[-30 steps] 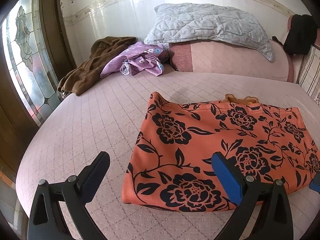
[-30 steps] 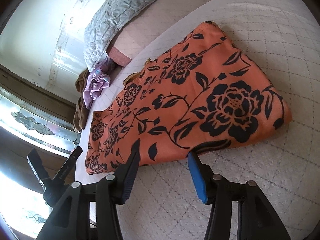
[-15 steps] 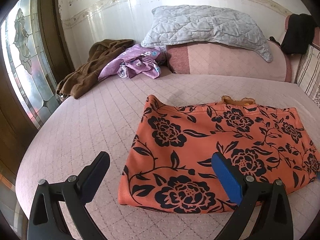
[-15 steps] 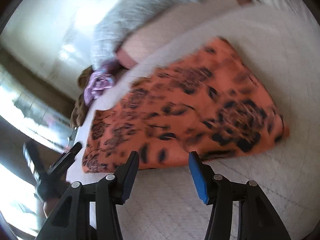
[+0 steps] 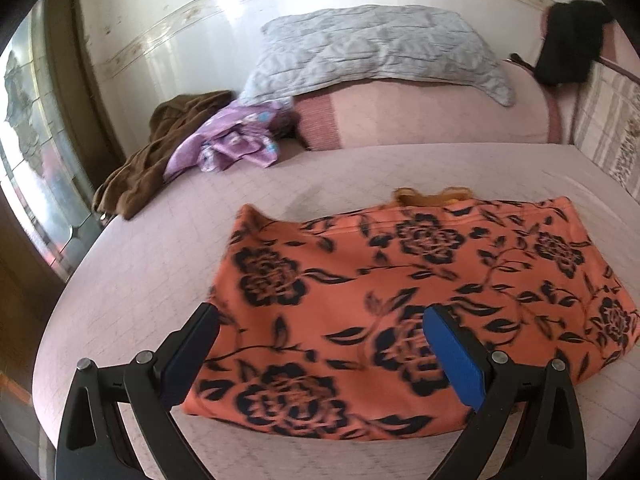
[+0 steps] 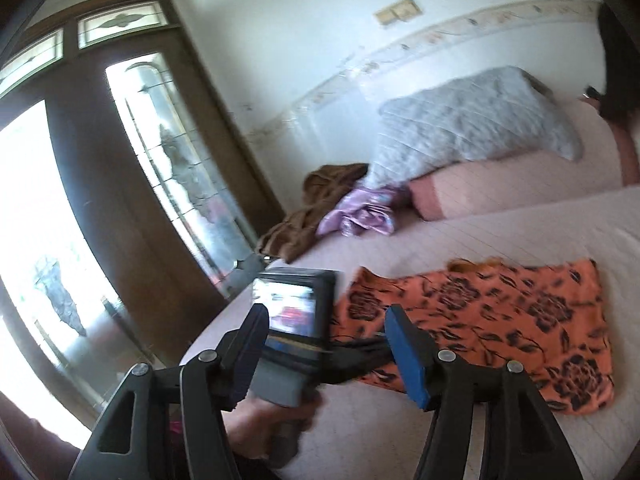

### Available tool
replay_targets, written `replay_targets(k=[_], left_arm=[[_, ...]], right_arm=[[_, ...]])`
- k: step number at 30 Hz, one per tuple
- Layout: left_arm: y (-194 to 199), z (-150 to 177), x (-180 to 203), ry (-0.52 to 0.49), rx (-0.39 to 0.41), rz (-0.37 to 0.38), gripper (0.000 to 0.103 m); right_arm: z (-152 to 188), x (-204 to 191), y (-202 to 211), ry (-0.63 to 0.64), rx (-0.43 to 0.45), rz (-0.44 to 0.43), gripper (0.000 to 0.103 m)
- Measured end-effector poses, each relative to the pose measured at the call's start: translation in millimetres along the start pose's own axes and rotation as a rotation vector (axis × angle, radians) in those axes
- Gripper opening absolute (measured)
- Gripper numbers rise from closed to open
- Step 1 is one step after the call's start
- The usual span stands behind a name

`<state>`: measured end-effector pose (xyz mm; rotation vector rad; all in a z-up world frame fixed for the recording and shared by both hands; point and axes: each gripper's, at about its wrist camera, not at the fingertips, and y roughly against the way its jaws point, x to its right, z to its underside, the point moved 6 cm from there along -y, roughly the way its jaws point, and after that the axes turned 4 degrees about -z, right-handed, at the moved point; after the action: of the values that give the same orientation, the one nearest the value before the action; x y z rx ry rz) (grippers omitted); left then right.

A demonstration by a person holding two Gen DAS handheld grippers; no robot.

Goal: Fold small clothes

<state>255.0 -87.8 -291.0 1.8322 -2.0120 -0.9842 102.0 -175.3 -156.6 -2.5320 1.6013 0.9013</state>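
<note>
My left hand-held gripper [image 5: 318, 330] hangs spread over the near-left edge of the folded orange floral garment [image 5: 420, 280] on the bed [image 5: 132, 272]. My right hand-held gripper [image 6: 324, 330], just opening, holds nothing; bare bedding surrounds the garment.

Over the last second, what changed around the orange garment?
The right tool has lifted and rolled level, away from the orange floral garment, its jaws just opening with nothing between them. The left tool, open and empty, edged over the garment's near edge. The garment stayed folded flat on the bed.
</note>
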Motion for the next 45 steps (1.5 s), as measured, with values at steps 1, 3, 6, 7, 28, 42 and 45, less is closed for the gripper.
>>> replay_targets(k=[1, 3, 6, 7, 28, 42, 45], left_arm=[[1, 0, 5, -0.012, 0.004, 0.002, 0.102], [3, 0, 17, -0.043, 0.014, 0.003, 0.102], [6, 3, 28, -0.073, 0.019, 0.011, 0.102], [7, 3, 32, -0.081, 0.020, 0.015, 0.102], [11, -3, -20, 0.034, 0.040, -0.060, 0.102], [12, -3, -48, 0.086, 0.049, -0.069, 0.102], [12, -3, -49, 0.089, 0.047, -0.067, 0.102]], right_arm=[[-2, -5, 0, 0.008, 0.003, -0.005, 0.066], [-2, -8, 1, 0.022, 0.005, 0.012, 0.066], [0, -5, 0, 0.032, 0.002, 0.034, 0.066], [0, -3, -2, 0.032, 0.001, 0.051, 0.066], [3, -16, -24, 0.035, -0.037, 0.040, 0.066], [1, -53, -43, 0.086, -0.033, 0.003, 0.066], [2, -57, -45, 0.094, -0.035, 0.003, 0.066]])
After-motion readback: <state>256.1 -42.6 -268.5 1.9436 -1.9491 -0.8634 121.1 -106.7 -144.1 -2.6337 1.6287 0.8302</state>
